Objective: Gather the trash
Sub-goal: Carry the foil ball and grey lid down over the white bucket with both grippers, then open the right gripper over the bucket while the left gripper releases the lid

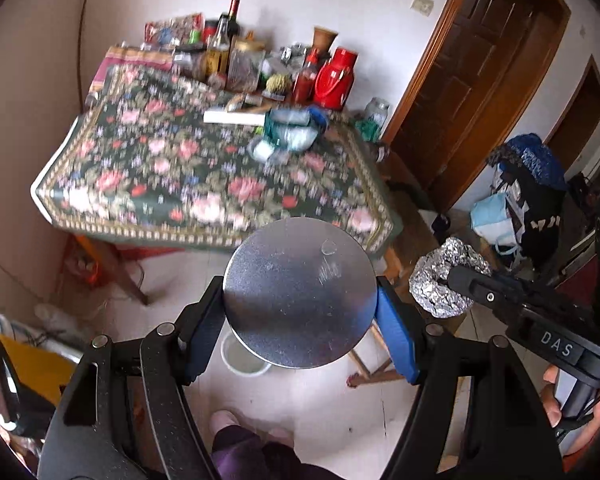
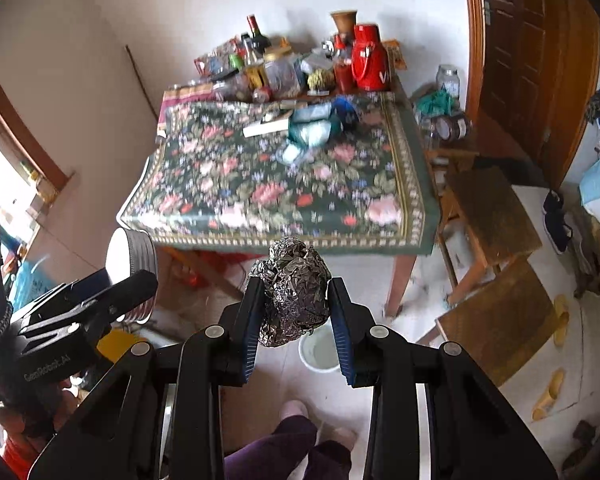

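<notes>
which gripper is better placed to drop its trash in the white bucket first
Right, probably. Its foil ball sits right beside the white bucket in the right wrist view; the left's metal can covers most of the bucket in the left view.

The tin can (image 1: 300,292) hides most of the white bucket (image 1: 240,360).

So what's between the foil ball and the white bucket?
Nothing but air: in the right wrist view the foil ball hangs above the bucket on the floor.

floral tablecloth (image 2: 260,184) on table; red thermos (image 2: 369,58) at back | wooden stools (image 2: 496,216) right
</notes>
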A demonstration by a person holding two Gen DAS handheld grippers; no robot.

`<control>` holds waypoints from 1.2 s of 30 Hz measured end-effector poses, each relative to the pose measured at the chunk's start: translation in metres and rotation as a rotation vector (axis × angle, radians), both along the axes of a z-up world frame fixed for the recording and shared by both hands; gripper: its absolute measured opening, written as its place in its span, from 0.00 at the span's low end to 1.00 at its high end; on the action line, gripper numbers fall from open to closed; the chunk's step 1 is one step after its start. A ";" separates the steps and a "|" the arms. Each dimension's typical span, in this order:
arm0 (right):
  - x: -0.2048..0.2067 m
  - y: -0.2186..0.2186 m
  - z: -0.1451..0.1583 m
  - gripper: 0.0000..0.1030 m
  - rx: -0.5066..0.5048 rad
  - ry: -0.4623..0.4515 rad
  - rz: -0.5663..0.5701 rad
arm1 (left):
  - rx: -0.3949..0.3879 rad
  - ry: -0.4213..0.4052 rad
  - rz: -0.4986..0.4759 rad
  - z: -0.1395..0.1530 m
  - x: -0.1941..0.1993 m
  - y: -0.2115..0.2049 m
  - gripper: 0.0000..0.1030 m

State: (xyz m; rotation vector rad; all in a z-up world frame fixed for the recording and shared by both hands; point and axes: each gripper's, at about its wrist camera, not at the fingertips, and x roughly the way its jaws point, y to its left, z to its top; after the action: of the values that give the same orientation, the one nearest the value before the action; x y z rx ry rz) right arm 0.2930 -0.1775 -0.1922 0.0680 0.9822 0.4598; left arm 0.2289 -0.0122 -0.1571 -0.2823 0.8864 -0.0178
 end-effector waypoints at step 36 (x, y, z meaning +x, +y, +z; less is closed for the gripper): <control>0.066 0.092 -0.393 0.48 -0.045 0.352 0.045 | -0.061 0.428 -0.030 -0.441 0.070 0.086 0.69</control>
State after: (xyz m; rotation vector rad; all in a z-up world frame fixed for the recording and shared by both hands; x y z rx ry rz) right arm 0.3592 -0.0859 -0.5850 0.0888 1.3415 0.4760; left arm 0.2986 0.0734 -0.5982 -0.3363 1.3167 -0.0119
